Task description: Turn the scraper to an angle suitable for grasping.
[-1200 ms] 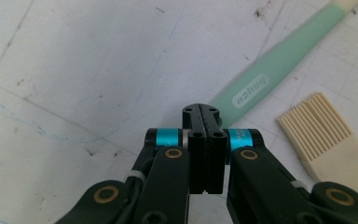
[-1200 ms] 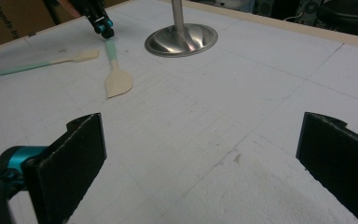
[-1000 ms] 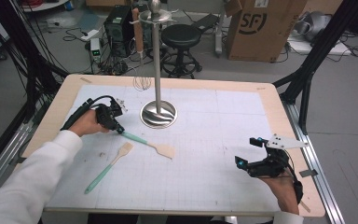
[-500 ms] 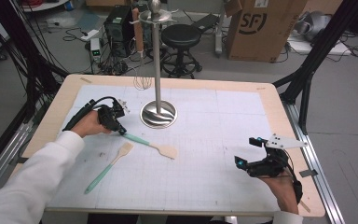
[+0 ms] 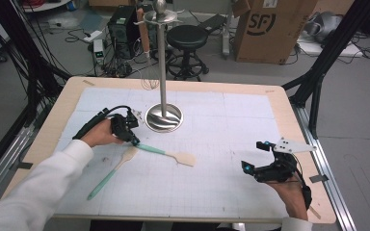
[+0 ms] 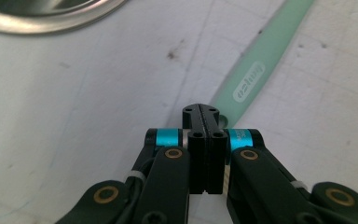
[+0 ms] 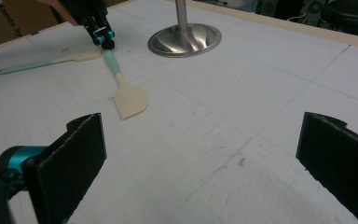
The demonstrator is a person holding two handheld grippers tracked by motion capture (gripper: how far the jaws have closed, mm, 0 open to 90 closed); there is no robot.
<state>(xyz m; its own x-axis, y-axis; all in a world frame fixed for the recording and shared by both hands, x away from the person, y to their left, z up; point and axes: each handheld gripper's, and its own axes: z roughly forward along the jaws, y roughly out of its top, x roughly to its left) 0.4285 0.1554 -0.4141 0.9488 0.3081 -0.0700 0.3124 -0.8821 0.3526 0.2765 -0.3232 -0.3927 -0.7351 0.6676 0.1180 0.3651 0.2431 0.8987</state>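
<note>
White gridded matting covers a wood-rimmed table [image 5: 289,103] in a workshop strewn with cables, a stool and cardboard boxes. On it lies a spatula [image 5: 166,153] with a mint-green handle and a pale, flat, squared blade; its long axis runs from the handle end at upper left down to the blade at lower right in the high view. The left gripper [image 5: 134,140] sits at that handle end, jaws pressed together, tips down at the mat; in the left gripper view [image 6: 200,112] the closed tips meet right at the handle's tip, and whether they pinch it or merely touch it cannot be told. The handle looks smooth, a matte silicone or plastic, with a raised logo. Just beside it, blade to handle, lies a second spatula [image 5: 112,171], slimmer, angled toward the near left edge. Behind both stands a polished steel stand [image 5: 163,115], a round dished base with a tall post. The right gripper [image 5: 257,156] rests well apart at the table's right side, jaws spread wide and empty, so the left hand [image 5: 99,134] is much the nearer.
</note>
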